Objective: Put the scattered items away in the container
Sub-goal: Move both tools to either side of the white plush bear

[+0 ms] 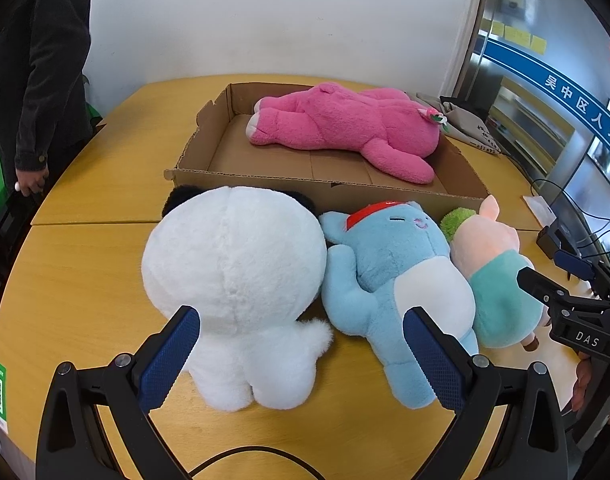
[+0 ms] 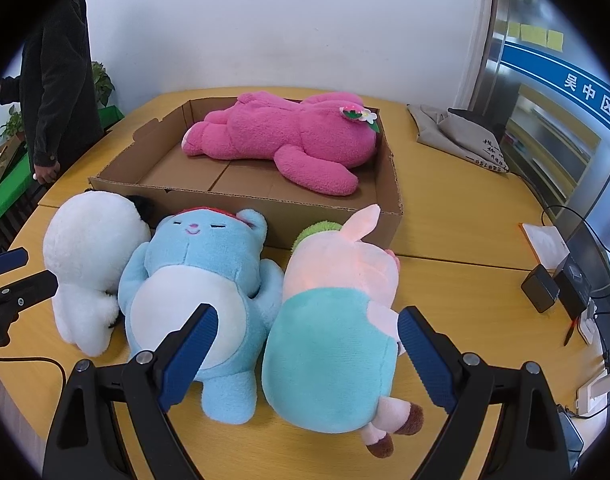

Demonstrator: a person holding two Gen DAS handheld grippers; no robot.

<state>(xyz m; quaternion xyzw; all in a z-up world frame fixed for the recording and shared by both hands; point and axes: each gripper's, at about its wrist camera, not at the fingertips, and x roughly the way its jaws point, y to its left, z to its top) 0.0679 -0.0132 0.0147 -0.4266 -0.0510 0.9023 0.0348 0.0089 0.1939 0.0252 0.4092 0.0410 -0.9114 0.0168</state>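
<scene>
Toys: the panda (image 1: pixel 233 276), blue cat (image 1: pixel 389 280) and pig (image 2: pixel 333 320) lie touching in a row just before the box (image 1: pixel 385 194), which holds a pink bear (image 1: pixel 345 128); left gripper (image 1: pixel 301 356) and right gripper (image 2: pixel 307 354) gape wide, empty; I'd straddle one body squarely, avoiding neighbours; yellow table (image 1: pixel 89 280), white wall, a bystander (image 1: pixel 41 64) left.

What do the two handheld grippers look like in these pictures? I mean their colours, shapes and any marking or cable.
The left gripper and the right gripper look alike: black angular frames with round silver bolts, and two flat fingers faced with dark blue, finely ribbed pads. Seen from the left wrist camera, the right one's black body bears the white letters DAS. A thin black cable runs under the left gripper.
</scene>
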